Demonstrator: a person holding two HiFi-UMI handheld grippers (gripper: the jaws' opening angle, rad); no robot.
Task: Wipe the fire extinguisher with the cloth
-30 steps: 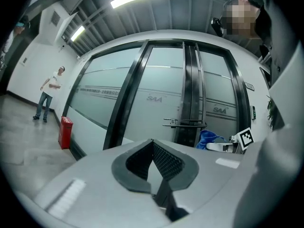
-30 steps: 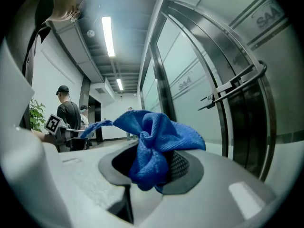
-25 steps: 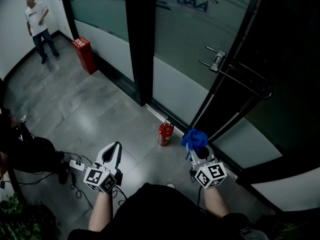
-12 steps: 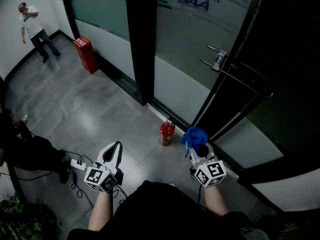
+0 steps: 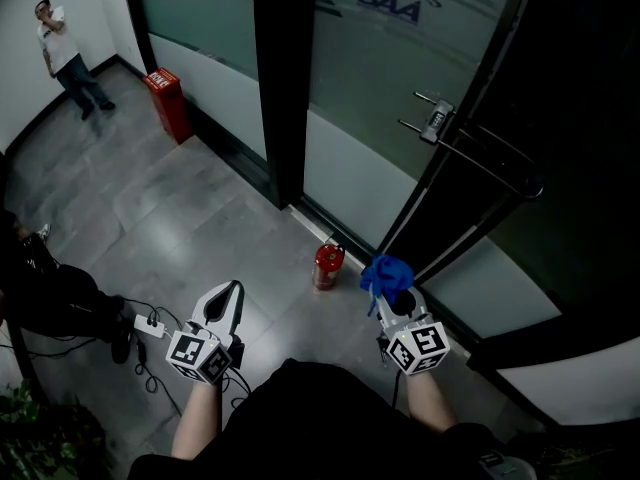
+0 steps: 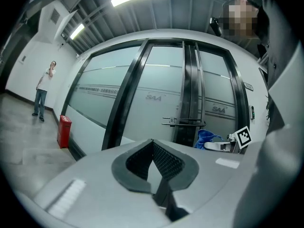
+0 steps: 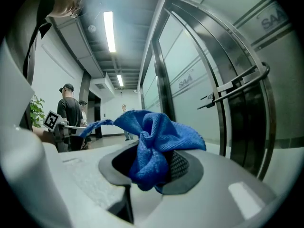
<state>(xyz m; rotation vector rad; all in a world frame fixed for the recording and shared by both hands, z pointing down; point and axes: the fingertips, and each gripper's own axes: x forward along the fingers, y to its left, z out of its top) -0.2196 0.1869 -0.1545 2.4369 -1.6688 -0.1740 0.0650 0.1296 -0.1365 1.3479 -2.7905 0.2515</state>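
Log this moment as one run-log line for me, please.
phase: pre-wipe | right tongs: shut on blue cloth | left tongs: shut, empty | fire extinguisher: upright on floor, untouched

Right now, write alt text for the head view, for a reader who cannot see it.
Seen from above, the right tongs grip a blue cloth, shown just right of a small red extinguisher standing on the grey floor beside a glass wall. The left tongs, shut and empty, hang lower left.
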